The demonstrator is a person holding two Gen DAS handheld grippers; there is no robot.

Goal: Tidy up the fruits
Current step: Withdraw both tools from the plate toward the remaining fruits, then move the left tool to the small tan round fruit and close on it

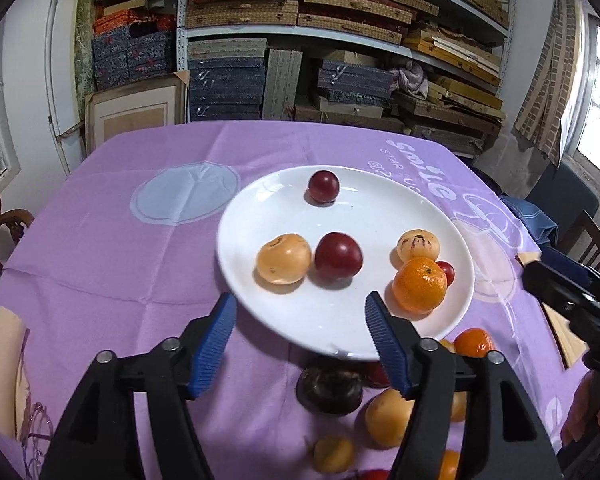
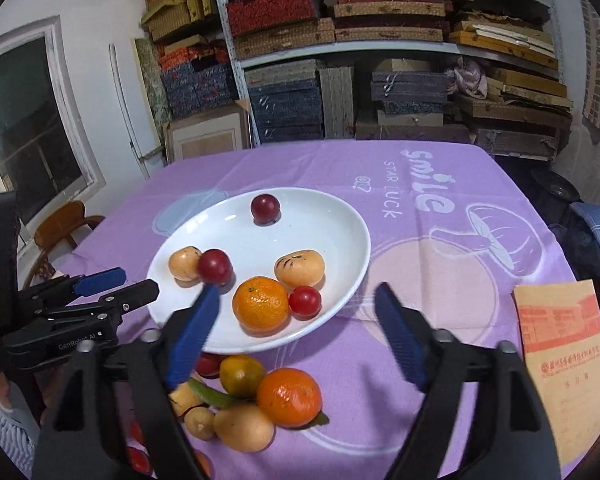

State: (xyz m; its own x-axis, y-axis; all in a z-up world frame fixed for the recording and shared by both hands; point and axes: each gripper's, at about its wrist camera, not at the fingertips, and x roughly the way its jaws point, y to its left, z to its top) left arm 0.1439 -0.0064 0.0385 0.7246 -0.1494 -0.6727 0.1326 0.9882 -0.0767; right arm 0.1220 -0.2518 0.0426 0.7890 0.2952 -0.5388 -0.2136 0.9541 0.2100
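A white plate (image 2: 340, 240) sits near the middle of the table on a purple cloth (image 2: 440, 184), and six fruits lie on it: a mandarin (image 2: 261, 305) at the near side with a small red cherry tomato (image 2: 305, 301) touching it, a tan striped fruit (image 2: 300, 267) just behind those two, a dark red plum (image 2: 215, 266) pressed against another tan fruit (image 2: 183, 263) toward the left, and a second plum (image 2: 265, 208) alone at the far rim. Just off the plate's near edge a loose heap of fruit waits on the cloth: a second mandarin (image 2: 289, 397), a greenish-orange one (image 2: 242, 375), several tan fruits (image 2: 244, 426) and a few red ones half hidden. The right gripper (image 2: 296, 320) hangs over the near rim with its blue jaws spread wide and nothing between them. The left gripper (image 1: 300, 312) hovers at the plate's near-left edge, jaws likewise apart and empty. A printed brown envelope (image 2: 560, 352) lies at the right of the cloth, and shelves of stacked boxes (image 2: 380, 40) fill the wall behind.
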